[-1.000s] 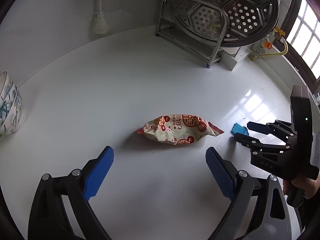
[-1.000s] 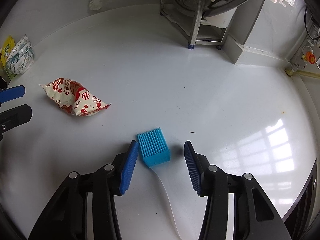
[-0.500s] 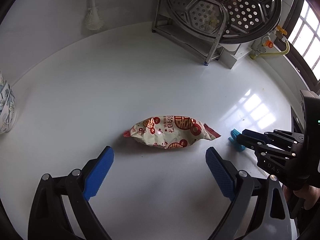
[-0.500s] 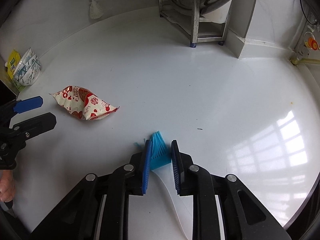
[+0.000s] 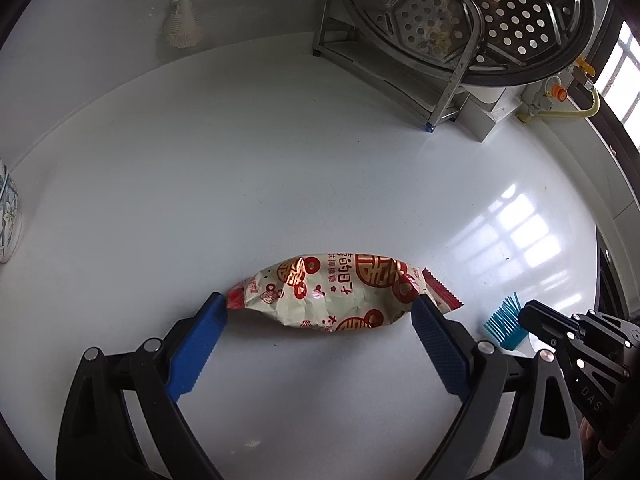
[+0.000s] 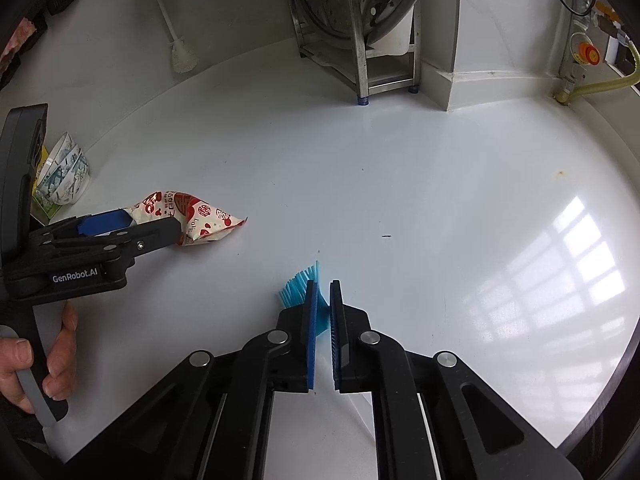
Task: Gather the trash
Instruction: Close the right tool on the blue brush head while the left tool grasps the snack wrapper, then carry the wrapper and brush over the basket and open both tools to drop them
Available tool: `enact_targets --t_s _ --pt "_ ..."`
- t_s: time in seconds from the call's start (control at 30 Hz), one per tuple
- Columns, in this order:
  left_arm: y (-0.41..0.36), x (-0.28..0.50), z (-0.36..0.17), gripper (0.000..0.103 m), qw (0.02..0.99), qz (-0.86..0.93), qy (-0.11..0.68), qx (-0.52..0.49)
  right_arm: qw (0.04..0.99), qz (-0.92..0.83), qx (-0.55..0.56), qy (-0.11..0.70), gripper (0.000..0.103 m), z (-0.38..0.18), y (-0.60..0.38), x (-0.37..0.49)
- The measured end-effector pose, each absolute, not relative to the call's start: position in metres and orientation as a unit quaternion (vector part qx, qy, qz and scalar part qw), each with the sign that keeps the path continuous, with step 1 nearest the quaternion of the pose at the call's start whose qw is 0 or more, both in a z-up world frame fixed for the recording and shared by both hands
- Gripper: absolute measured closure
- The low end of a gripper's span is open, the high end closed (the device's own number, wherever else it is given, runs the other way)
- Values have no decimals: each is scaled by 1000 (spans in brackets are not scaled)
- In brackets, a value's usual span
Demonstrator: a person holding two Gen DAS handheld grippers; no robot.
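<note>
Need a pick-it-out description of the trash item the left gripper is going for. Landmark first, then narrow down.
Start at the steel rack with the perforated steamer tray at the back of the white counter. Come forward to the open left gripper; the snack wrapper lies crosswise between its jaws. It is the only crinkled cream packet with red-and-gold print; the neighbouring blue pleated paper is plain.

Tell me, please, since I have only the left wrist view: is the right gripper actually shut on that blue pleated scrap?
Observer: Yes, the right gripper is shut on the blue pleated scrap, which fans out past its tips.
Operator: Thanks. What stands left of the snack wrapper? I see only a sliver at my edge.
Observer: Stacked bowls, with a yellow-green packet behind them.
</note>
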State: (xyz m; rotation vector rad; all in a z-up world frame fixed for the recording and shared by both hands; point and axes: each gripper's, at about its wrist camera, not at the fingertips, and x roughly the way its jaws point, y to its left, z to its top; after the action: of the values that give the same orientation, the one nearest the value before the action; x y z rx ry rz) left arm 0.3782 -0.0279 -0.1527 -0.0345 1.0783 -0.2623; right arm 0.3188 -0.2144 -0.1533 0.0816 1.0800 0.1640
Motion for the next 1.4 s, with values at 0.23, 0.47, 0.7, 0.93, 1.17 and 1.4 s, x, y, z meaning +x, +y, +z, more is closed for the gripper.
enact_targets --t_s 0.23,0.47,0.7,0.93,1.17,1.4 --pt "-30 392 -158 12 848 -105 518 -44 856 70 42 511 97 -152 -215 312" --pt "-36 399 -162 53 846 -100 523 -31 857 64 42 509 97 -149 -216 310" --pt "-29 397 -158 68 845 -121 519 -40 859 63 47 506 97 -147 -214 308" --pt "-23 377 -142 74 846 -155 509 -32 865 64 60 494 97 -135 -210 299" --pt "-21 349 -119 77 848 -189 494 -10 869 63 82 483 97 -125 -206 278" --pt "-20 318 -107 77 844 -216 491 7 877 61 100 466 98 -107 -201 254"
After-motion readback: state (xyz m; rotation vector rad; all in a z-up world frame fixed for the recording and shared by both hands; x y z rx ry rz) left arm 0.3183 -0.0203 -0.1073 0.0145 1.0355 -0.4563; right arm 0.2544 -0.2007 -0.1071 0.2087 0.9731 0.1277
